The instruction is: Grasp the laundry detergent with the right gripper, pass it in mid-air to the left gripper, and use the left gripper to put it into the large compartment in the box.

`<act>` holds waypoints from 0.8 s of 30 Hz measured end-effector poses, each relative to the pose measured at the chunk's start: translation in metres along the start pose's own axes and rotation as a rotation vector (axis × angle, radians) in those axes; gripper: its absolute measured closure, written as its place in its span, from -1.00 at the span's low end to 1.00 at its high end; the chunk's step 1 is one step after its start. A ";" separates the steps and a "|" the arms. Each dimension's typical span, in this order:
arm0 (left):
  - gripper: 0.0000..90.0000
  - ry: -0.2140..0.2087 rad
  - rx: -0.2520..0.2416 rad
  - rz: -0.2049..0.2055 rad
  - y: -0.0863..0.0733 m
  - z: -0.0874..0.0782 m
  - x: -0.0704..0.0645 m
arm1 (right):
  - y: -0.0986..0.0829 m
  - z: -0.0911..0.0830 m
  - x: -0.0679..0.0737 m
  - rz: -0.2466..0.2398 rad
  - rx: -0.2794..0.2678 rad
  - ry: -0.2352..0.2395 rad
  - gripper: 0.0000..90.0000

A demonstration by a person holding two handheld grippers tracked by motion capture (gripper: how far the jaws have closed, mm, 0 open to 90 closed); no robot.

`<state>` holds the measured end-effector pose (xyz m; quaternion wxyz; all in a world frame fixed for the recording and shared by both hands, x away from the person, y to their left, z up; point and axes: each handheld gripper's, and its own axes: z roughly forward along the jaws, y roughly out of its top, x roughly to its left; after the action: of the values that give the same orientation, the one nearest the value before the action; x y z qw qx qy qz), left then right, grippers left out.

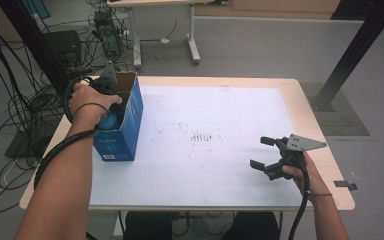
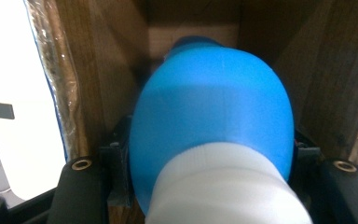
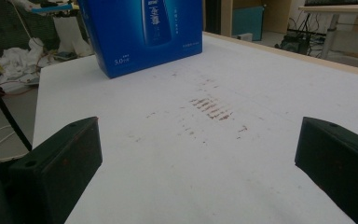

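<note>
Left gripper [image 1: 111, 102]: lowered into the open top of the box at the left rear part of the surface; the person's left hand [image 1: 91, 102] grips it from above.
Left fingers [image 2: 81, 184]: pinching the blue bottle, one on each side of its body, as seen in the left gripper view.
Bottle [image 2: 212, 114]: blue, rounded body with a white section nearest the camera; it sits inside the box, between the brown cardboard inner walls. In the high view a small part of blue shows at the box opening, just below the left hand.
Box [image 1: 125, 127]: blue outside, brown cardboard inside, top flaps open; it stands upright on the surface near the left edge. The right gripper view shows its printed blue side [image 3: 142, 32] at the far end of the surface.
Right gripper [image 1: 270, 156]: held by the right hand [image 1: 300, 172] near the front right corner of the surface, well apart from the box.
Right fingers [image 3: 58, 170]: spread wide, nothing between them; they hang just above the surface, pointing towards the box.
Surface [image 1: 215, 150]: white sheet on a light wooden top, with a patch of small brown marks [image 1: 200, 136] near its middle, between the box and the right gripper.
Cables: one trails from each gripper along the forearm.
</note>
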<state>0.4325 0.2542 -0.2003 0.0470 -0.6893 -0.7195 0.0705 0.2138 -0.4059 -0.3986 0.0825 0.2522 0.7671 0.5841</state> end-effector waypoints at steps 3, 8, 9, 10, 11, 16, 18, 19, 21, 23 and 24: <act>-0.17 -0.002 -0.007 0.004 -0.001 0.000 0.000 | -0.001 0.001 0.000 0.001 0.002 0.002 -0.99; -0.18 -0.005 -0.010 0.004 -0.001 0.000 0.000 | -0.001 0.001 -0.001 0.002 0.003 0.002 -0.99; -0.18 -0.011 -0.011 0.002 -0.001 0.001 0.001 | -0.001 0.001 -0.001 0.001 0.002 0.002 -0.99; -0.20 -0.012 -0.008 -0.002 0.000 0.000 0.001 | -0.001 0.001 -0.001 0.001 0.001 0.003 -0.99; -0.21 -0.012 -0.008 -0.002 0.000 0.000 0.001 | -0.001 0.001 -0.001 0.001 0.001 0.003 -0.99; -0.21 -0.014 -0.008 -0.002 0.000 -0.002 0.001 | -0.001 0.002 -0.002 0.003 0.002 0.005 -0.99; -0.22 -0.011 -0.010 -0.005 -0.001 -0.003 0.001 | -0.001 0.003 -0.002 0.001 0.002 0.006 -0.99; -0.22 -0.015 -0.012 -0.005 -0.001 -0.004 0.001 | -0.001 0.003 -0.002 0.001 0.002 0.006 -0.99; -0.24 -0.015 -0.010 -0.009 -0.001 -0.006 0.002 | -0.001 0.003 -0.002 0.001 0.005 0.005 -0.99; -0.24 -0.017 -0.013 -0.008 -0.002 -0.008 0.002 | -0.001 0.003 -0.002 0.002 0.002 0.005 -0.99; -0.23 -0.016 -0.015 -0.011 -0.003 -0.011 0.001 | 0.000 0.003 -0.002 0.002 0.003 0.004 -0.99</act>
<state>0.4316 0.2559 -0.1893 0.0365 -0.6852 -0.7240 0.0704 0.2169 -0.4043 -0.4003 0.0801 0.2520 0.7677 0.5837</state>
